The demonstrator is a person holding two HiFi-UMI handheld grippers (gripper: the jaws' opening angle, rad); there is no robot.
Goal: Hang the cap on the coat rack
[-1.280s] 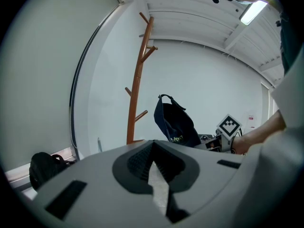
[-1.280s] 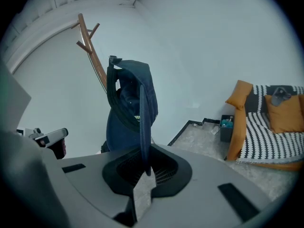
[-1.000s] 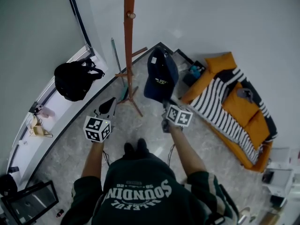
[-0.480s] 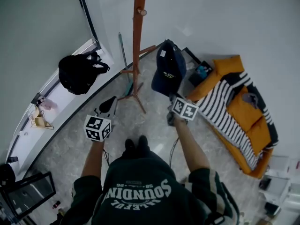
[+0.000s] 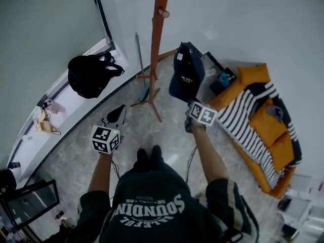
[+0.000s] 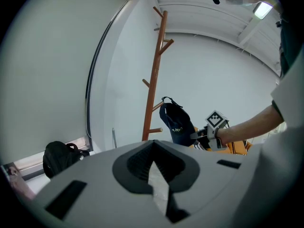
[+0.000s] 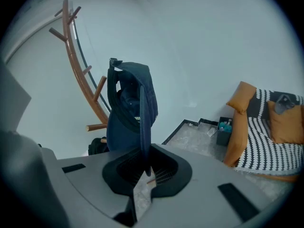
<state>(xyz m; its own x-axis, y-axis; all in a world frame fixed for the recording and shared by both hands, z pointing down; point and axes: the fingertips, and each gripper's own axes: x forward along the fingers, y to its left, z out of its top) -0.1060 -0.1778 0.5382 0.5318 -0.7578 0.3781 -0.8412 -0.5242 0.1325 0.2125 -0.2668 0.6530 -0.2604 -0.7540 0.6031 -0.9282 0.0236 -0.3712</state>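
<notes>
One cap (image 5: 186,77) near rack (image 5: 158,54); backpack (image 5: 91,76) left, sofa (image 5: 248,120) right.

The cap (image 5: 186,77), pinched in my right gripper (image 5: 189,104), hangs just right of the coat rack (image 5: 154,59) standing far by the wall, with the backpack (image 5: 91,75) on the ledge (image 5: 61,116) at left, the sofa (image 5: 255,120) at right, and my left gripper (image 5: 120,111) near the rack's feet.

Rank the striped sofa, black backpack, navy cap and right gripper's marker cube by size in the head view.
1. striped sofa
2. black backpack and navy cap, too alike to rank
3. marker cube
</notes>
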